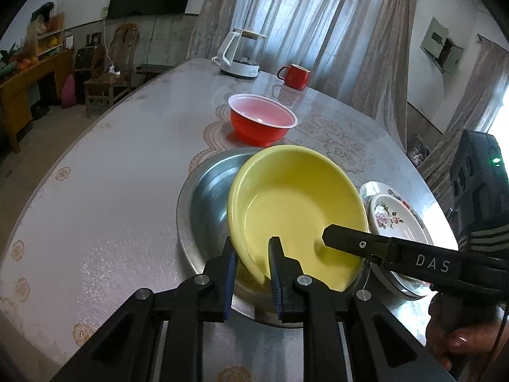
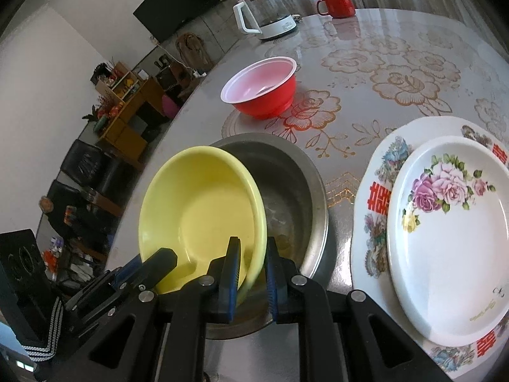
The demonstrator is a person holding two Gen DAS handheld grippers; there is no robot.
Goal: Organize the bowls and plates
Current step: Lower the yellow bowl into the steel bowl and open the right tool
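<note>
A yellow bowl (image 1: 296,197) (image 2: 203,210) leans tilted inside a wide steel basin (image 1: 206,184) (image 2: 292,191). My left gripper (image 1: 253,248) is shut on the bowl's near rim, one finger inside and one outside. My right gripper (image 2: 253,243) is shut on the rim of the same bowl at its other side; in the left wrist view one of its fingers (image 1: 337,238) reaches in from the right. A red bowl (image 1: 261,121) (image 2: 261,89) with a pale inside stands beyond the basin. A small floral plate (image 1: 391,219) (image 2: 451,222) lies on a larger patterned plate (image 2: 375,197) to the right.
At the table's far end stand a white kettle (image 1: 241,57) (image 2: 264,16) and a red mug (image 1: 296,76) (image 2: 337,4). The table's left edge (image 1: 95,127) drops to the floor, with chairs and shelves beyond. A black speaker (image 1: 477,172) is on the right. A hand (image 1: 455,343) holds the right gripper.
</note>
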